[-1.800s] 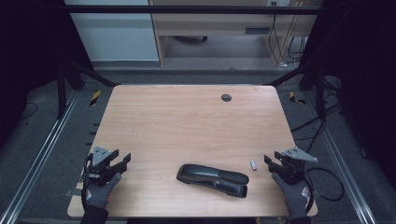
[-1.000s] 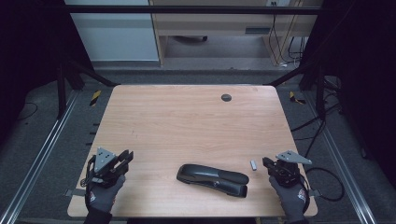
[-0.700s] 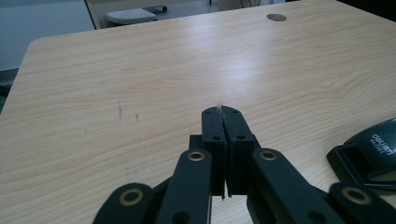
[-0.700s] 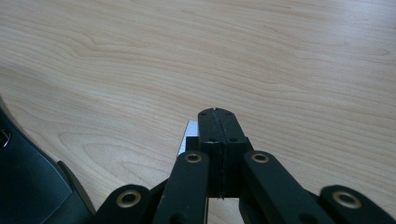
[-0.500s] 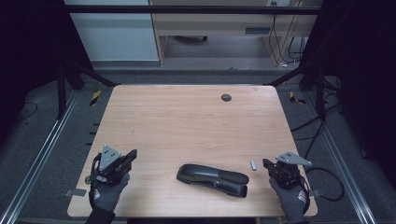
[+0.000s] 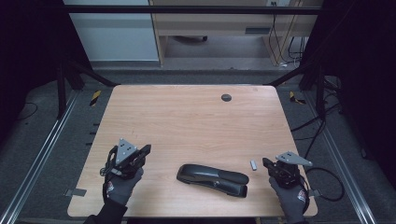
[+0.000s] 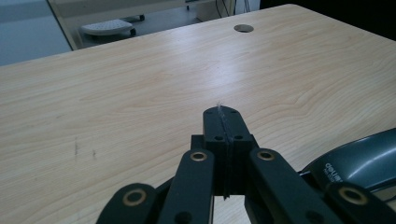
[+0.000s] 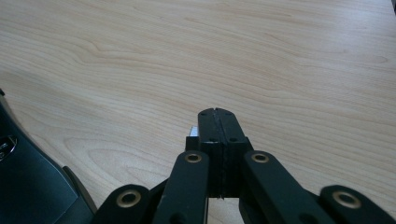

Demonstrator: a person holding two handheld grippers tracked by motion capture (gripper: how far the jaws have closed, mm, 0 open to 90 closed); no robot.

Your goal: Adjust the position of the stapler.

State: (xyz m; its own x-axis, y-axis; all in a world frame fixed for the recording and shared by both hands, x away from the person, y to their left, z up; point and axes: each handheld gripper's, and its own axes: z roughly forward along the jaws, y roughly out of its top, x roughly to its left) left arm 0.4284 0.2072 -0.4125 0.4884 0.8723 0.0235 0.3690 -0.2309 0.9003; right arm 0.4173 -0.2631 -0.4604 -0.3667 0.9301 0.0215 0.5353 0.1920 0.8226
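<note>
Resting at the table's (image 6: 140, 112) 6 o'clock edge, a stapler (image 6: 212, 179) is flanked by the left gripper (image 6: 145, 150) and right gripper (image 6: 266, 163), both with jaws pressed together, empty.
A stiff, fairly heavy, smooth body is judged; it is best gripped across its narrow sides mid-length, clear of the staple strip (image 6: 253, 164) at its 2 o'clock.

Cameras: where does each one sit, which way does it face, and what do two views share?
High view: above the person's side, facing forward and down on the table; both gloved hands with left gripper and right gripper.
Left gripper view: on that gripper, along its shut fingers toward the far edge.
Right gripper view: likewise, fingers shut over bare wood.
Shared: the black stapler.
</note>
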